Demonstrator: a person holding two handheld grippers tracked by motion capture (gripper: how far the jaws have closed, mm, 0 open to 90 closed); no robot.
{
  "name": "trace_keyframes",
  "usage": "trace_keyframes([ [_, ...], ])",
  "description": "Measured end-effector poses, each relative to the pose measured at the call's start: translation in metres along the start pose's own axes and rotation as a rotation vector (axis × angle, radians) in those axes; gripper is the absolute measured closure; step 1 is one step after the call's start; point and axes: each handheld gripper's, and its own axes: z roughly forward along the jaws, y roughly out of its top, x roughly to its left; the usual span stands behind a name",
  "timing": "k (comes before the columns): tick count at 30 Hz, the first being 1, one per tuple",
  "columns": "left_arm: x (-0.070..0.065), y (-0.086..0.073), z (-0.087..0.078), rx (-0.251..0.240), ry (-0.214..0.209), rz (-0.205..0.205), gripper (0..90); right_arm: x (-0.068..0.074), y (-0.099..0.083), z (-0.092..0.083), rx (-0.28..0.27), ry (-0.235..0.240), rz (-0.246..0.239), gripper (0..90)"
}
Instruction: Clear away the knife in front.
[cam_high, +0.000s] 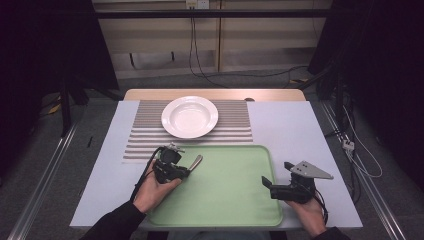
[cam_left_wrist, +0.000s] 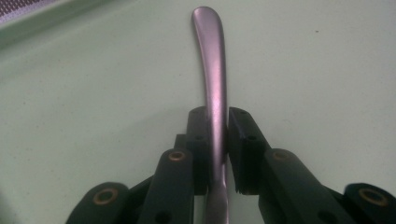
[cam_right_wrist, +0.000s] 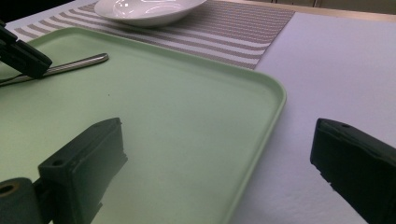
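My left gripper (cam_high: 186, 170) is shut on the metal handle of a piece of cutlery (cam_high: 195, 162) over the left part of the green tray (cam_high: 230, 195). In the left gripper view both pads clamp the handle (cam_left_wrist: 212, 79), whose rounded end points away above the tray (cam_left_wrist: 93, 102); the cutlery's other end is hidden. My right gripper (cam_high: 266, 183) hovers open over the tray's right edge. Its jaws stand wide apart in the right gripper view (cam_right_wrist: 219, 172), with nothing between them. Farther off in that view, the cutlery handle (cam_right_wrist: 79, 63) sticks out of the left gripper (cam_right_wrist: 21, 56).
A white bowl-like plate (cam_high: 190, 116) rests on a striped placemat (cam_high: 145, 135) behind the tray. The white tabletop (cam_high: 305, 130) lies to the right of the tray. Cables run along the floor at the far right and behind the table.
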Motion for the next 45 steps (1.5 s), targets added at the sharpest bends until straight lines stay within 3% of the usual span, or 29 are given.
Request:
trace_keyframes([
  [9, -0.004, -0.007, -0.005, 0.016, -0.006, -0.009, 79.5, 0.001, 0.000, 0.000, -0.003, 0.006, -0.008, 2.8],
  [12, -0.003, -0.009, -0.007, 0.014, -0.027, -0.001, 77.8, 0.001, 0.000, 0.000, -0.004, 0.006, -0.008, 2.9],
  [15, -0.003, -0.009, -0.009, -0.052, -0.004, 0.012, 59.9, 0.001, 0.000, 0.000, -0.004, 0.007, -0.008, 2.9],
  [18, -0.001, -0.008, -0.012, -0.102, -0.019, 0.014, 44.3, 0.000, 0.000, 0.000, -0.004, 0.008, -0.001, 2.9],
  [19, -0.001, -0.007, -0.011, -0.108, 0.019, 0.027, 39.8, 0.000, 0.000, 0.000, -0.002, 0.007, 0.003, 2.9],
  [22, -0.001, -0.006, -0.008, -0.100, 0.055, 0.066, 25.4, -0.002, 0.000, 0.000, -0.005, 0.009, 0.004, 2.8],
  [24, -0.005, -0.005, -0.005, -0.091, 0.101, 0.120, 18.9, -0.001, 0.000, 0.000, -0.004, 0.009, 0.006, 2.9],
  [26, -0.006, -0.004, -0.006, -0.096, 0.068, 0.128, 13.2, -0.001, 0.000, 0.001, -0.004, 0.009, 0.002, 2.9],
  [27, -0.005, -0.004, -0.007, -0.104, 0.017, 0.153, 12.4, -0.001, 0.000, 0.001, -0.006, 0.010, 0.002, 2.9],
  [30, -0.008, -0.005, -0.010, -0.133, -0.019, 0.176, 19.6, -0.001, 0.000, 0.000, -0.006, 0.010, 0.001, 2.9],
  [31, -0.009, -0.005, -0.010, -0.141, -0.037, 0.191, 26.3, -0.001, 0.000, 0.000, -0.006, 0.008, 0.004, 2.9],
  [33, -0.014, -0.006, -0.012, -0.167, -0.016, 0.207, 45.5, -0.001, 0.001, 0.001, -0.005, 0.007, 0.004, 2.8],
  [34, -0.015, -0.007, -0.013, -0.175, -0.038, 0.219, 50.6, -0.001, 0.001, 0.000, -0.007, 0.006, 0.002, 2.9],
  [38, -0.019, -0.008, -0.010, -0.144, -0.083, 0.238, 76.9, 0.000, 0.001, 0.000, -0.008, 0.004, 0.002, 2.9],
  [40, -0.022, -0.009, -0.007, -0.116, -0.077, 0.253, 88.4, 0.000, 0.001, 0.000, -0.007, 0.001, 0.003, 2.9],
  [41, -0.022, -0.009, -0.004, -0.103, -0.101, 0.257, 90.0, 0.000, 0.001, 0.000, -0.008, 0.001, 0.002, 2.9],
  [43, -0.023, -0.008, 0.000, -0.066, -0.066, 0.268, 90.0, 0.000, 0.001, 0.000, -0.007, 0.002, -0.001, 2.9],
  [44, -0.022, -0.009, 0.003, -0.062, -0.084, 0.270, 90.0, 0.000, 0.001, -0.001, -0.007, 0.001, 0.001, 2.9],
  [45, -0.022, -0.010, 0.004, -0.050, -0.070, 0.276, 90.0, 0.000, 0.001, 0.000, -0.008, 0.003, 0.000, 2.9],
])
